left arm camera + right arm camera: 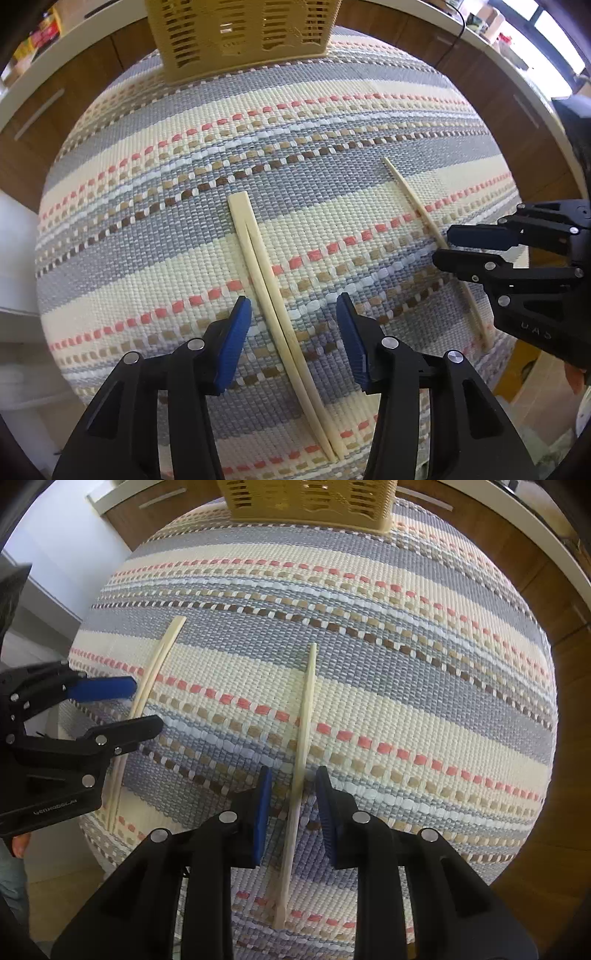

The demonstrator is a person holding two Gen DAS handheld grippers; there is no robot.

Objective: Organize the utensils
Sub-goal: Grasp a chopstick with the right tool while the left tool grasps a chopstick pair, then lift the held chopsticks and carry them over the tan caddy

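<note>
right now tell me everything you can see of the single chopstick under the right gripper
The single chopstick is pale, wood or bamboo by its look, slim and tapered, its squared thick end pointing toward the yellow slotted basket. It lies flat on the striped woven mat, apart from the pair of chopsticks to its left. The right gripper straddles it near the thin end; the blue pads stand either side with a gap showing, not yet pressing on it.

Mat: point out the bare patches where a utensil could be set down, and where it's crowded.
Free: the wide stretch of mat between the basket and the chopstick tops, and the strip between the chopstick pair and the single chopstick. Crowded: the near edge, where the left gripper straddles the pair and the right gripper straddles the single.
</note>
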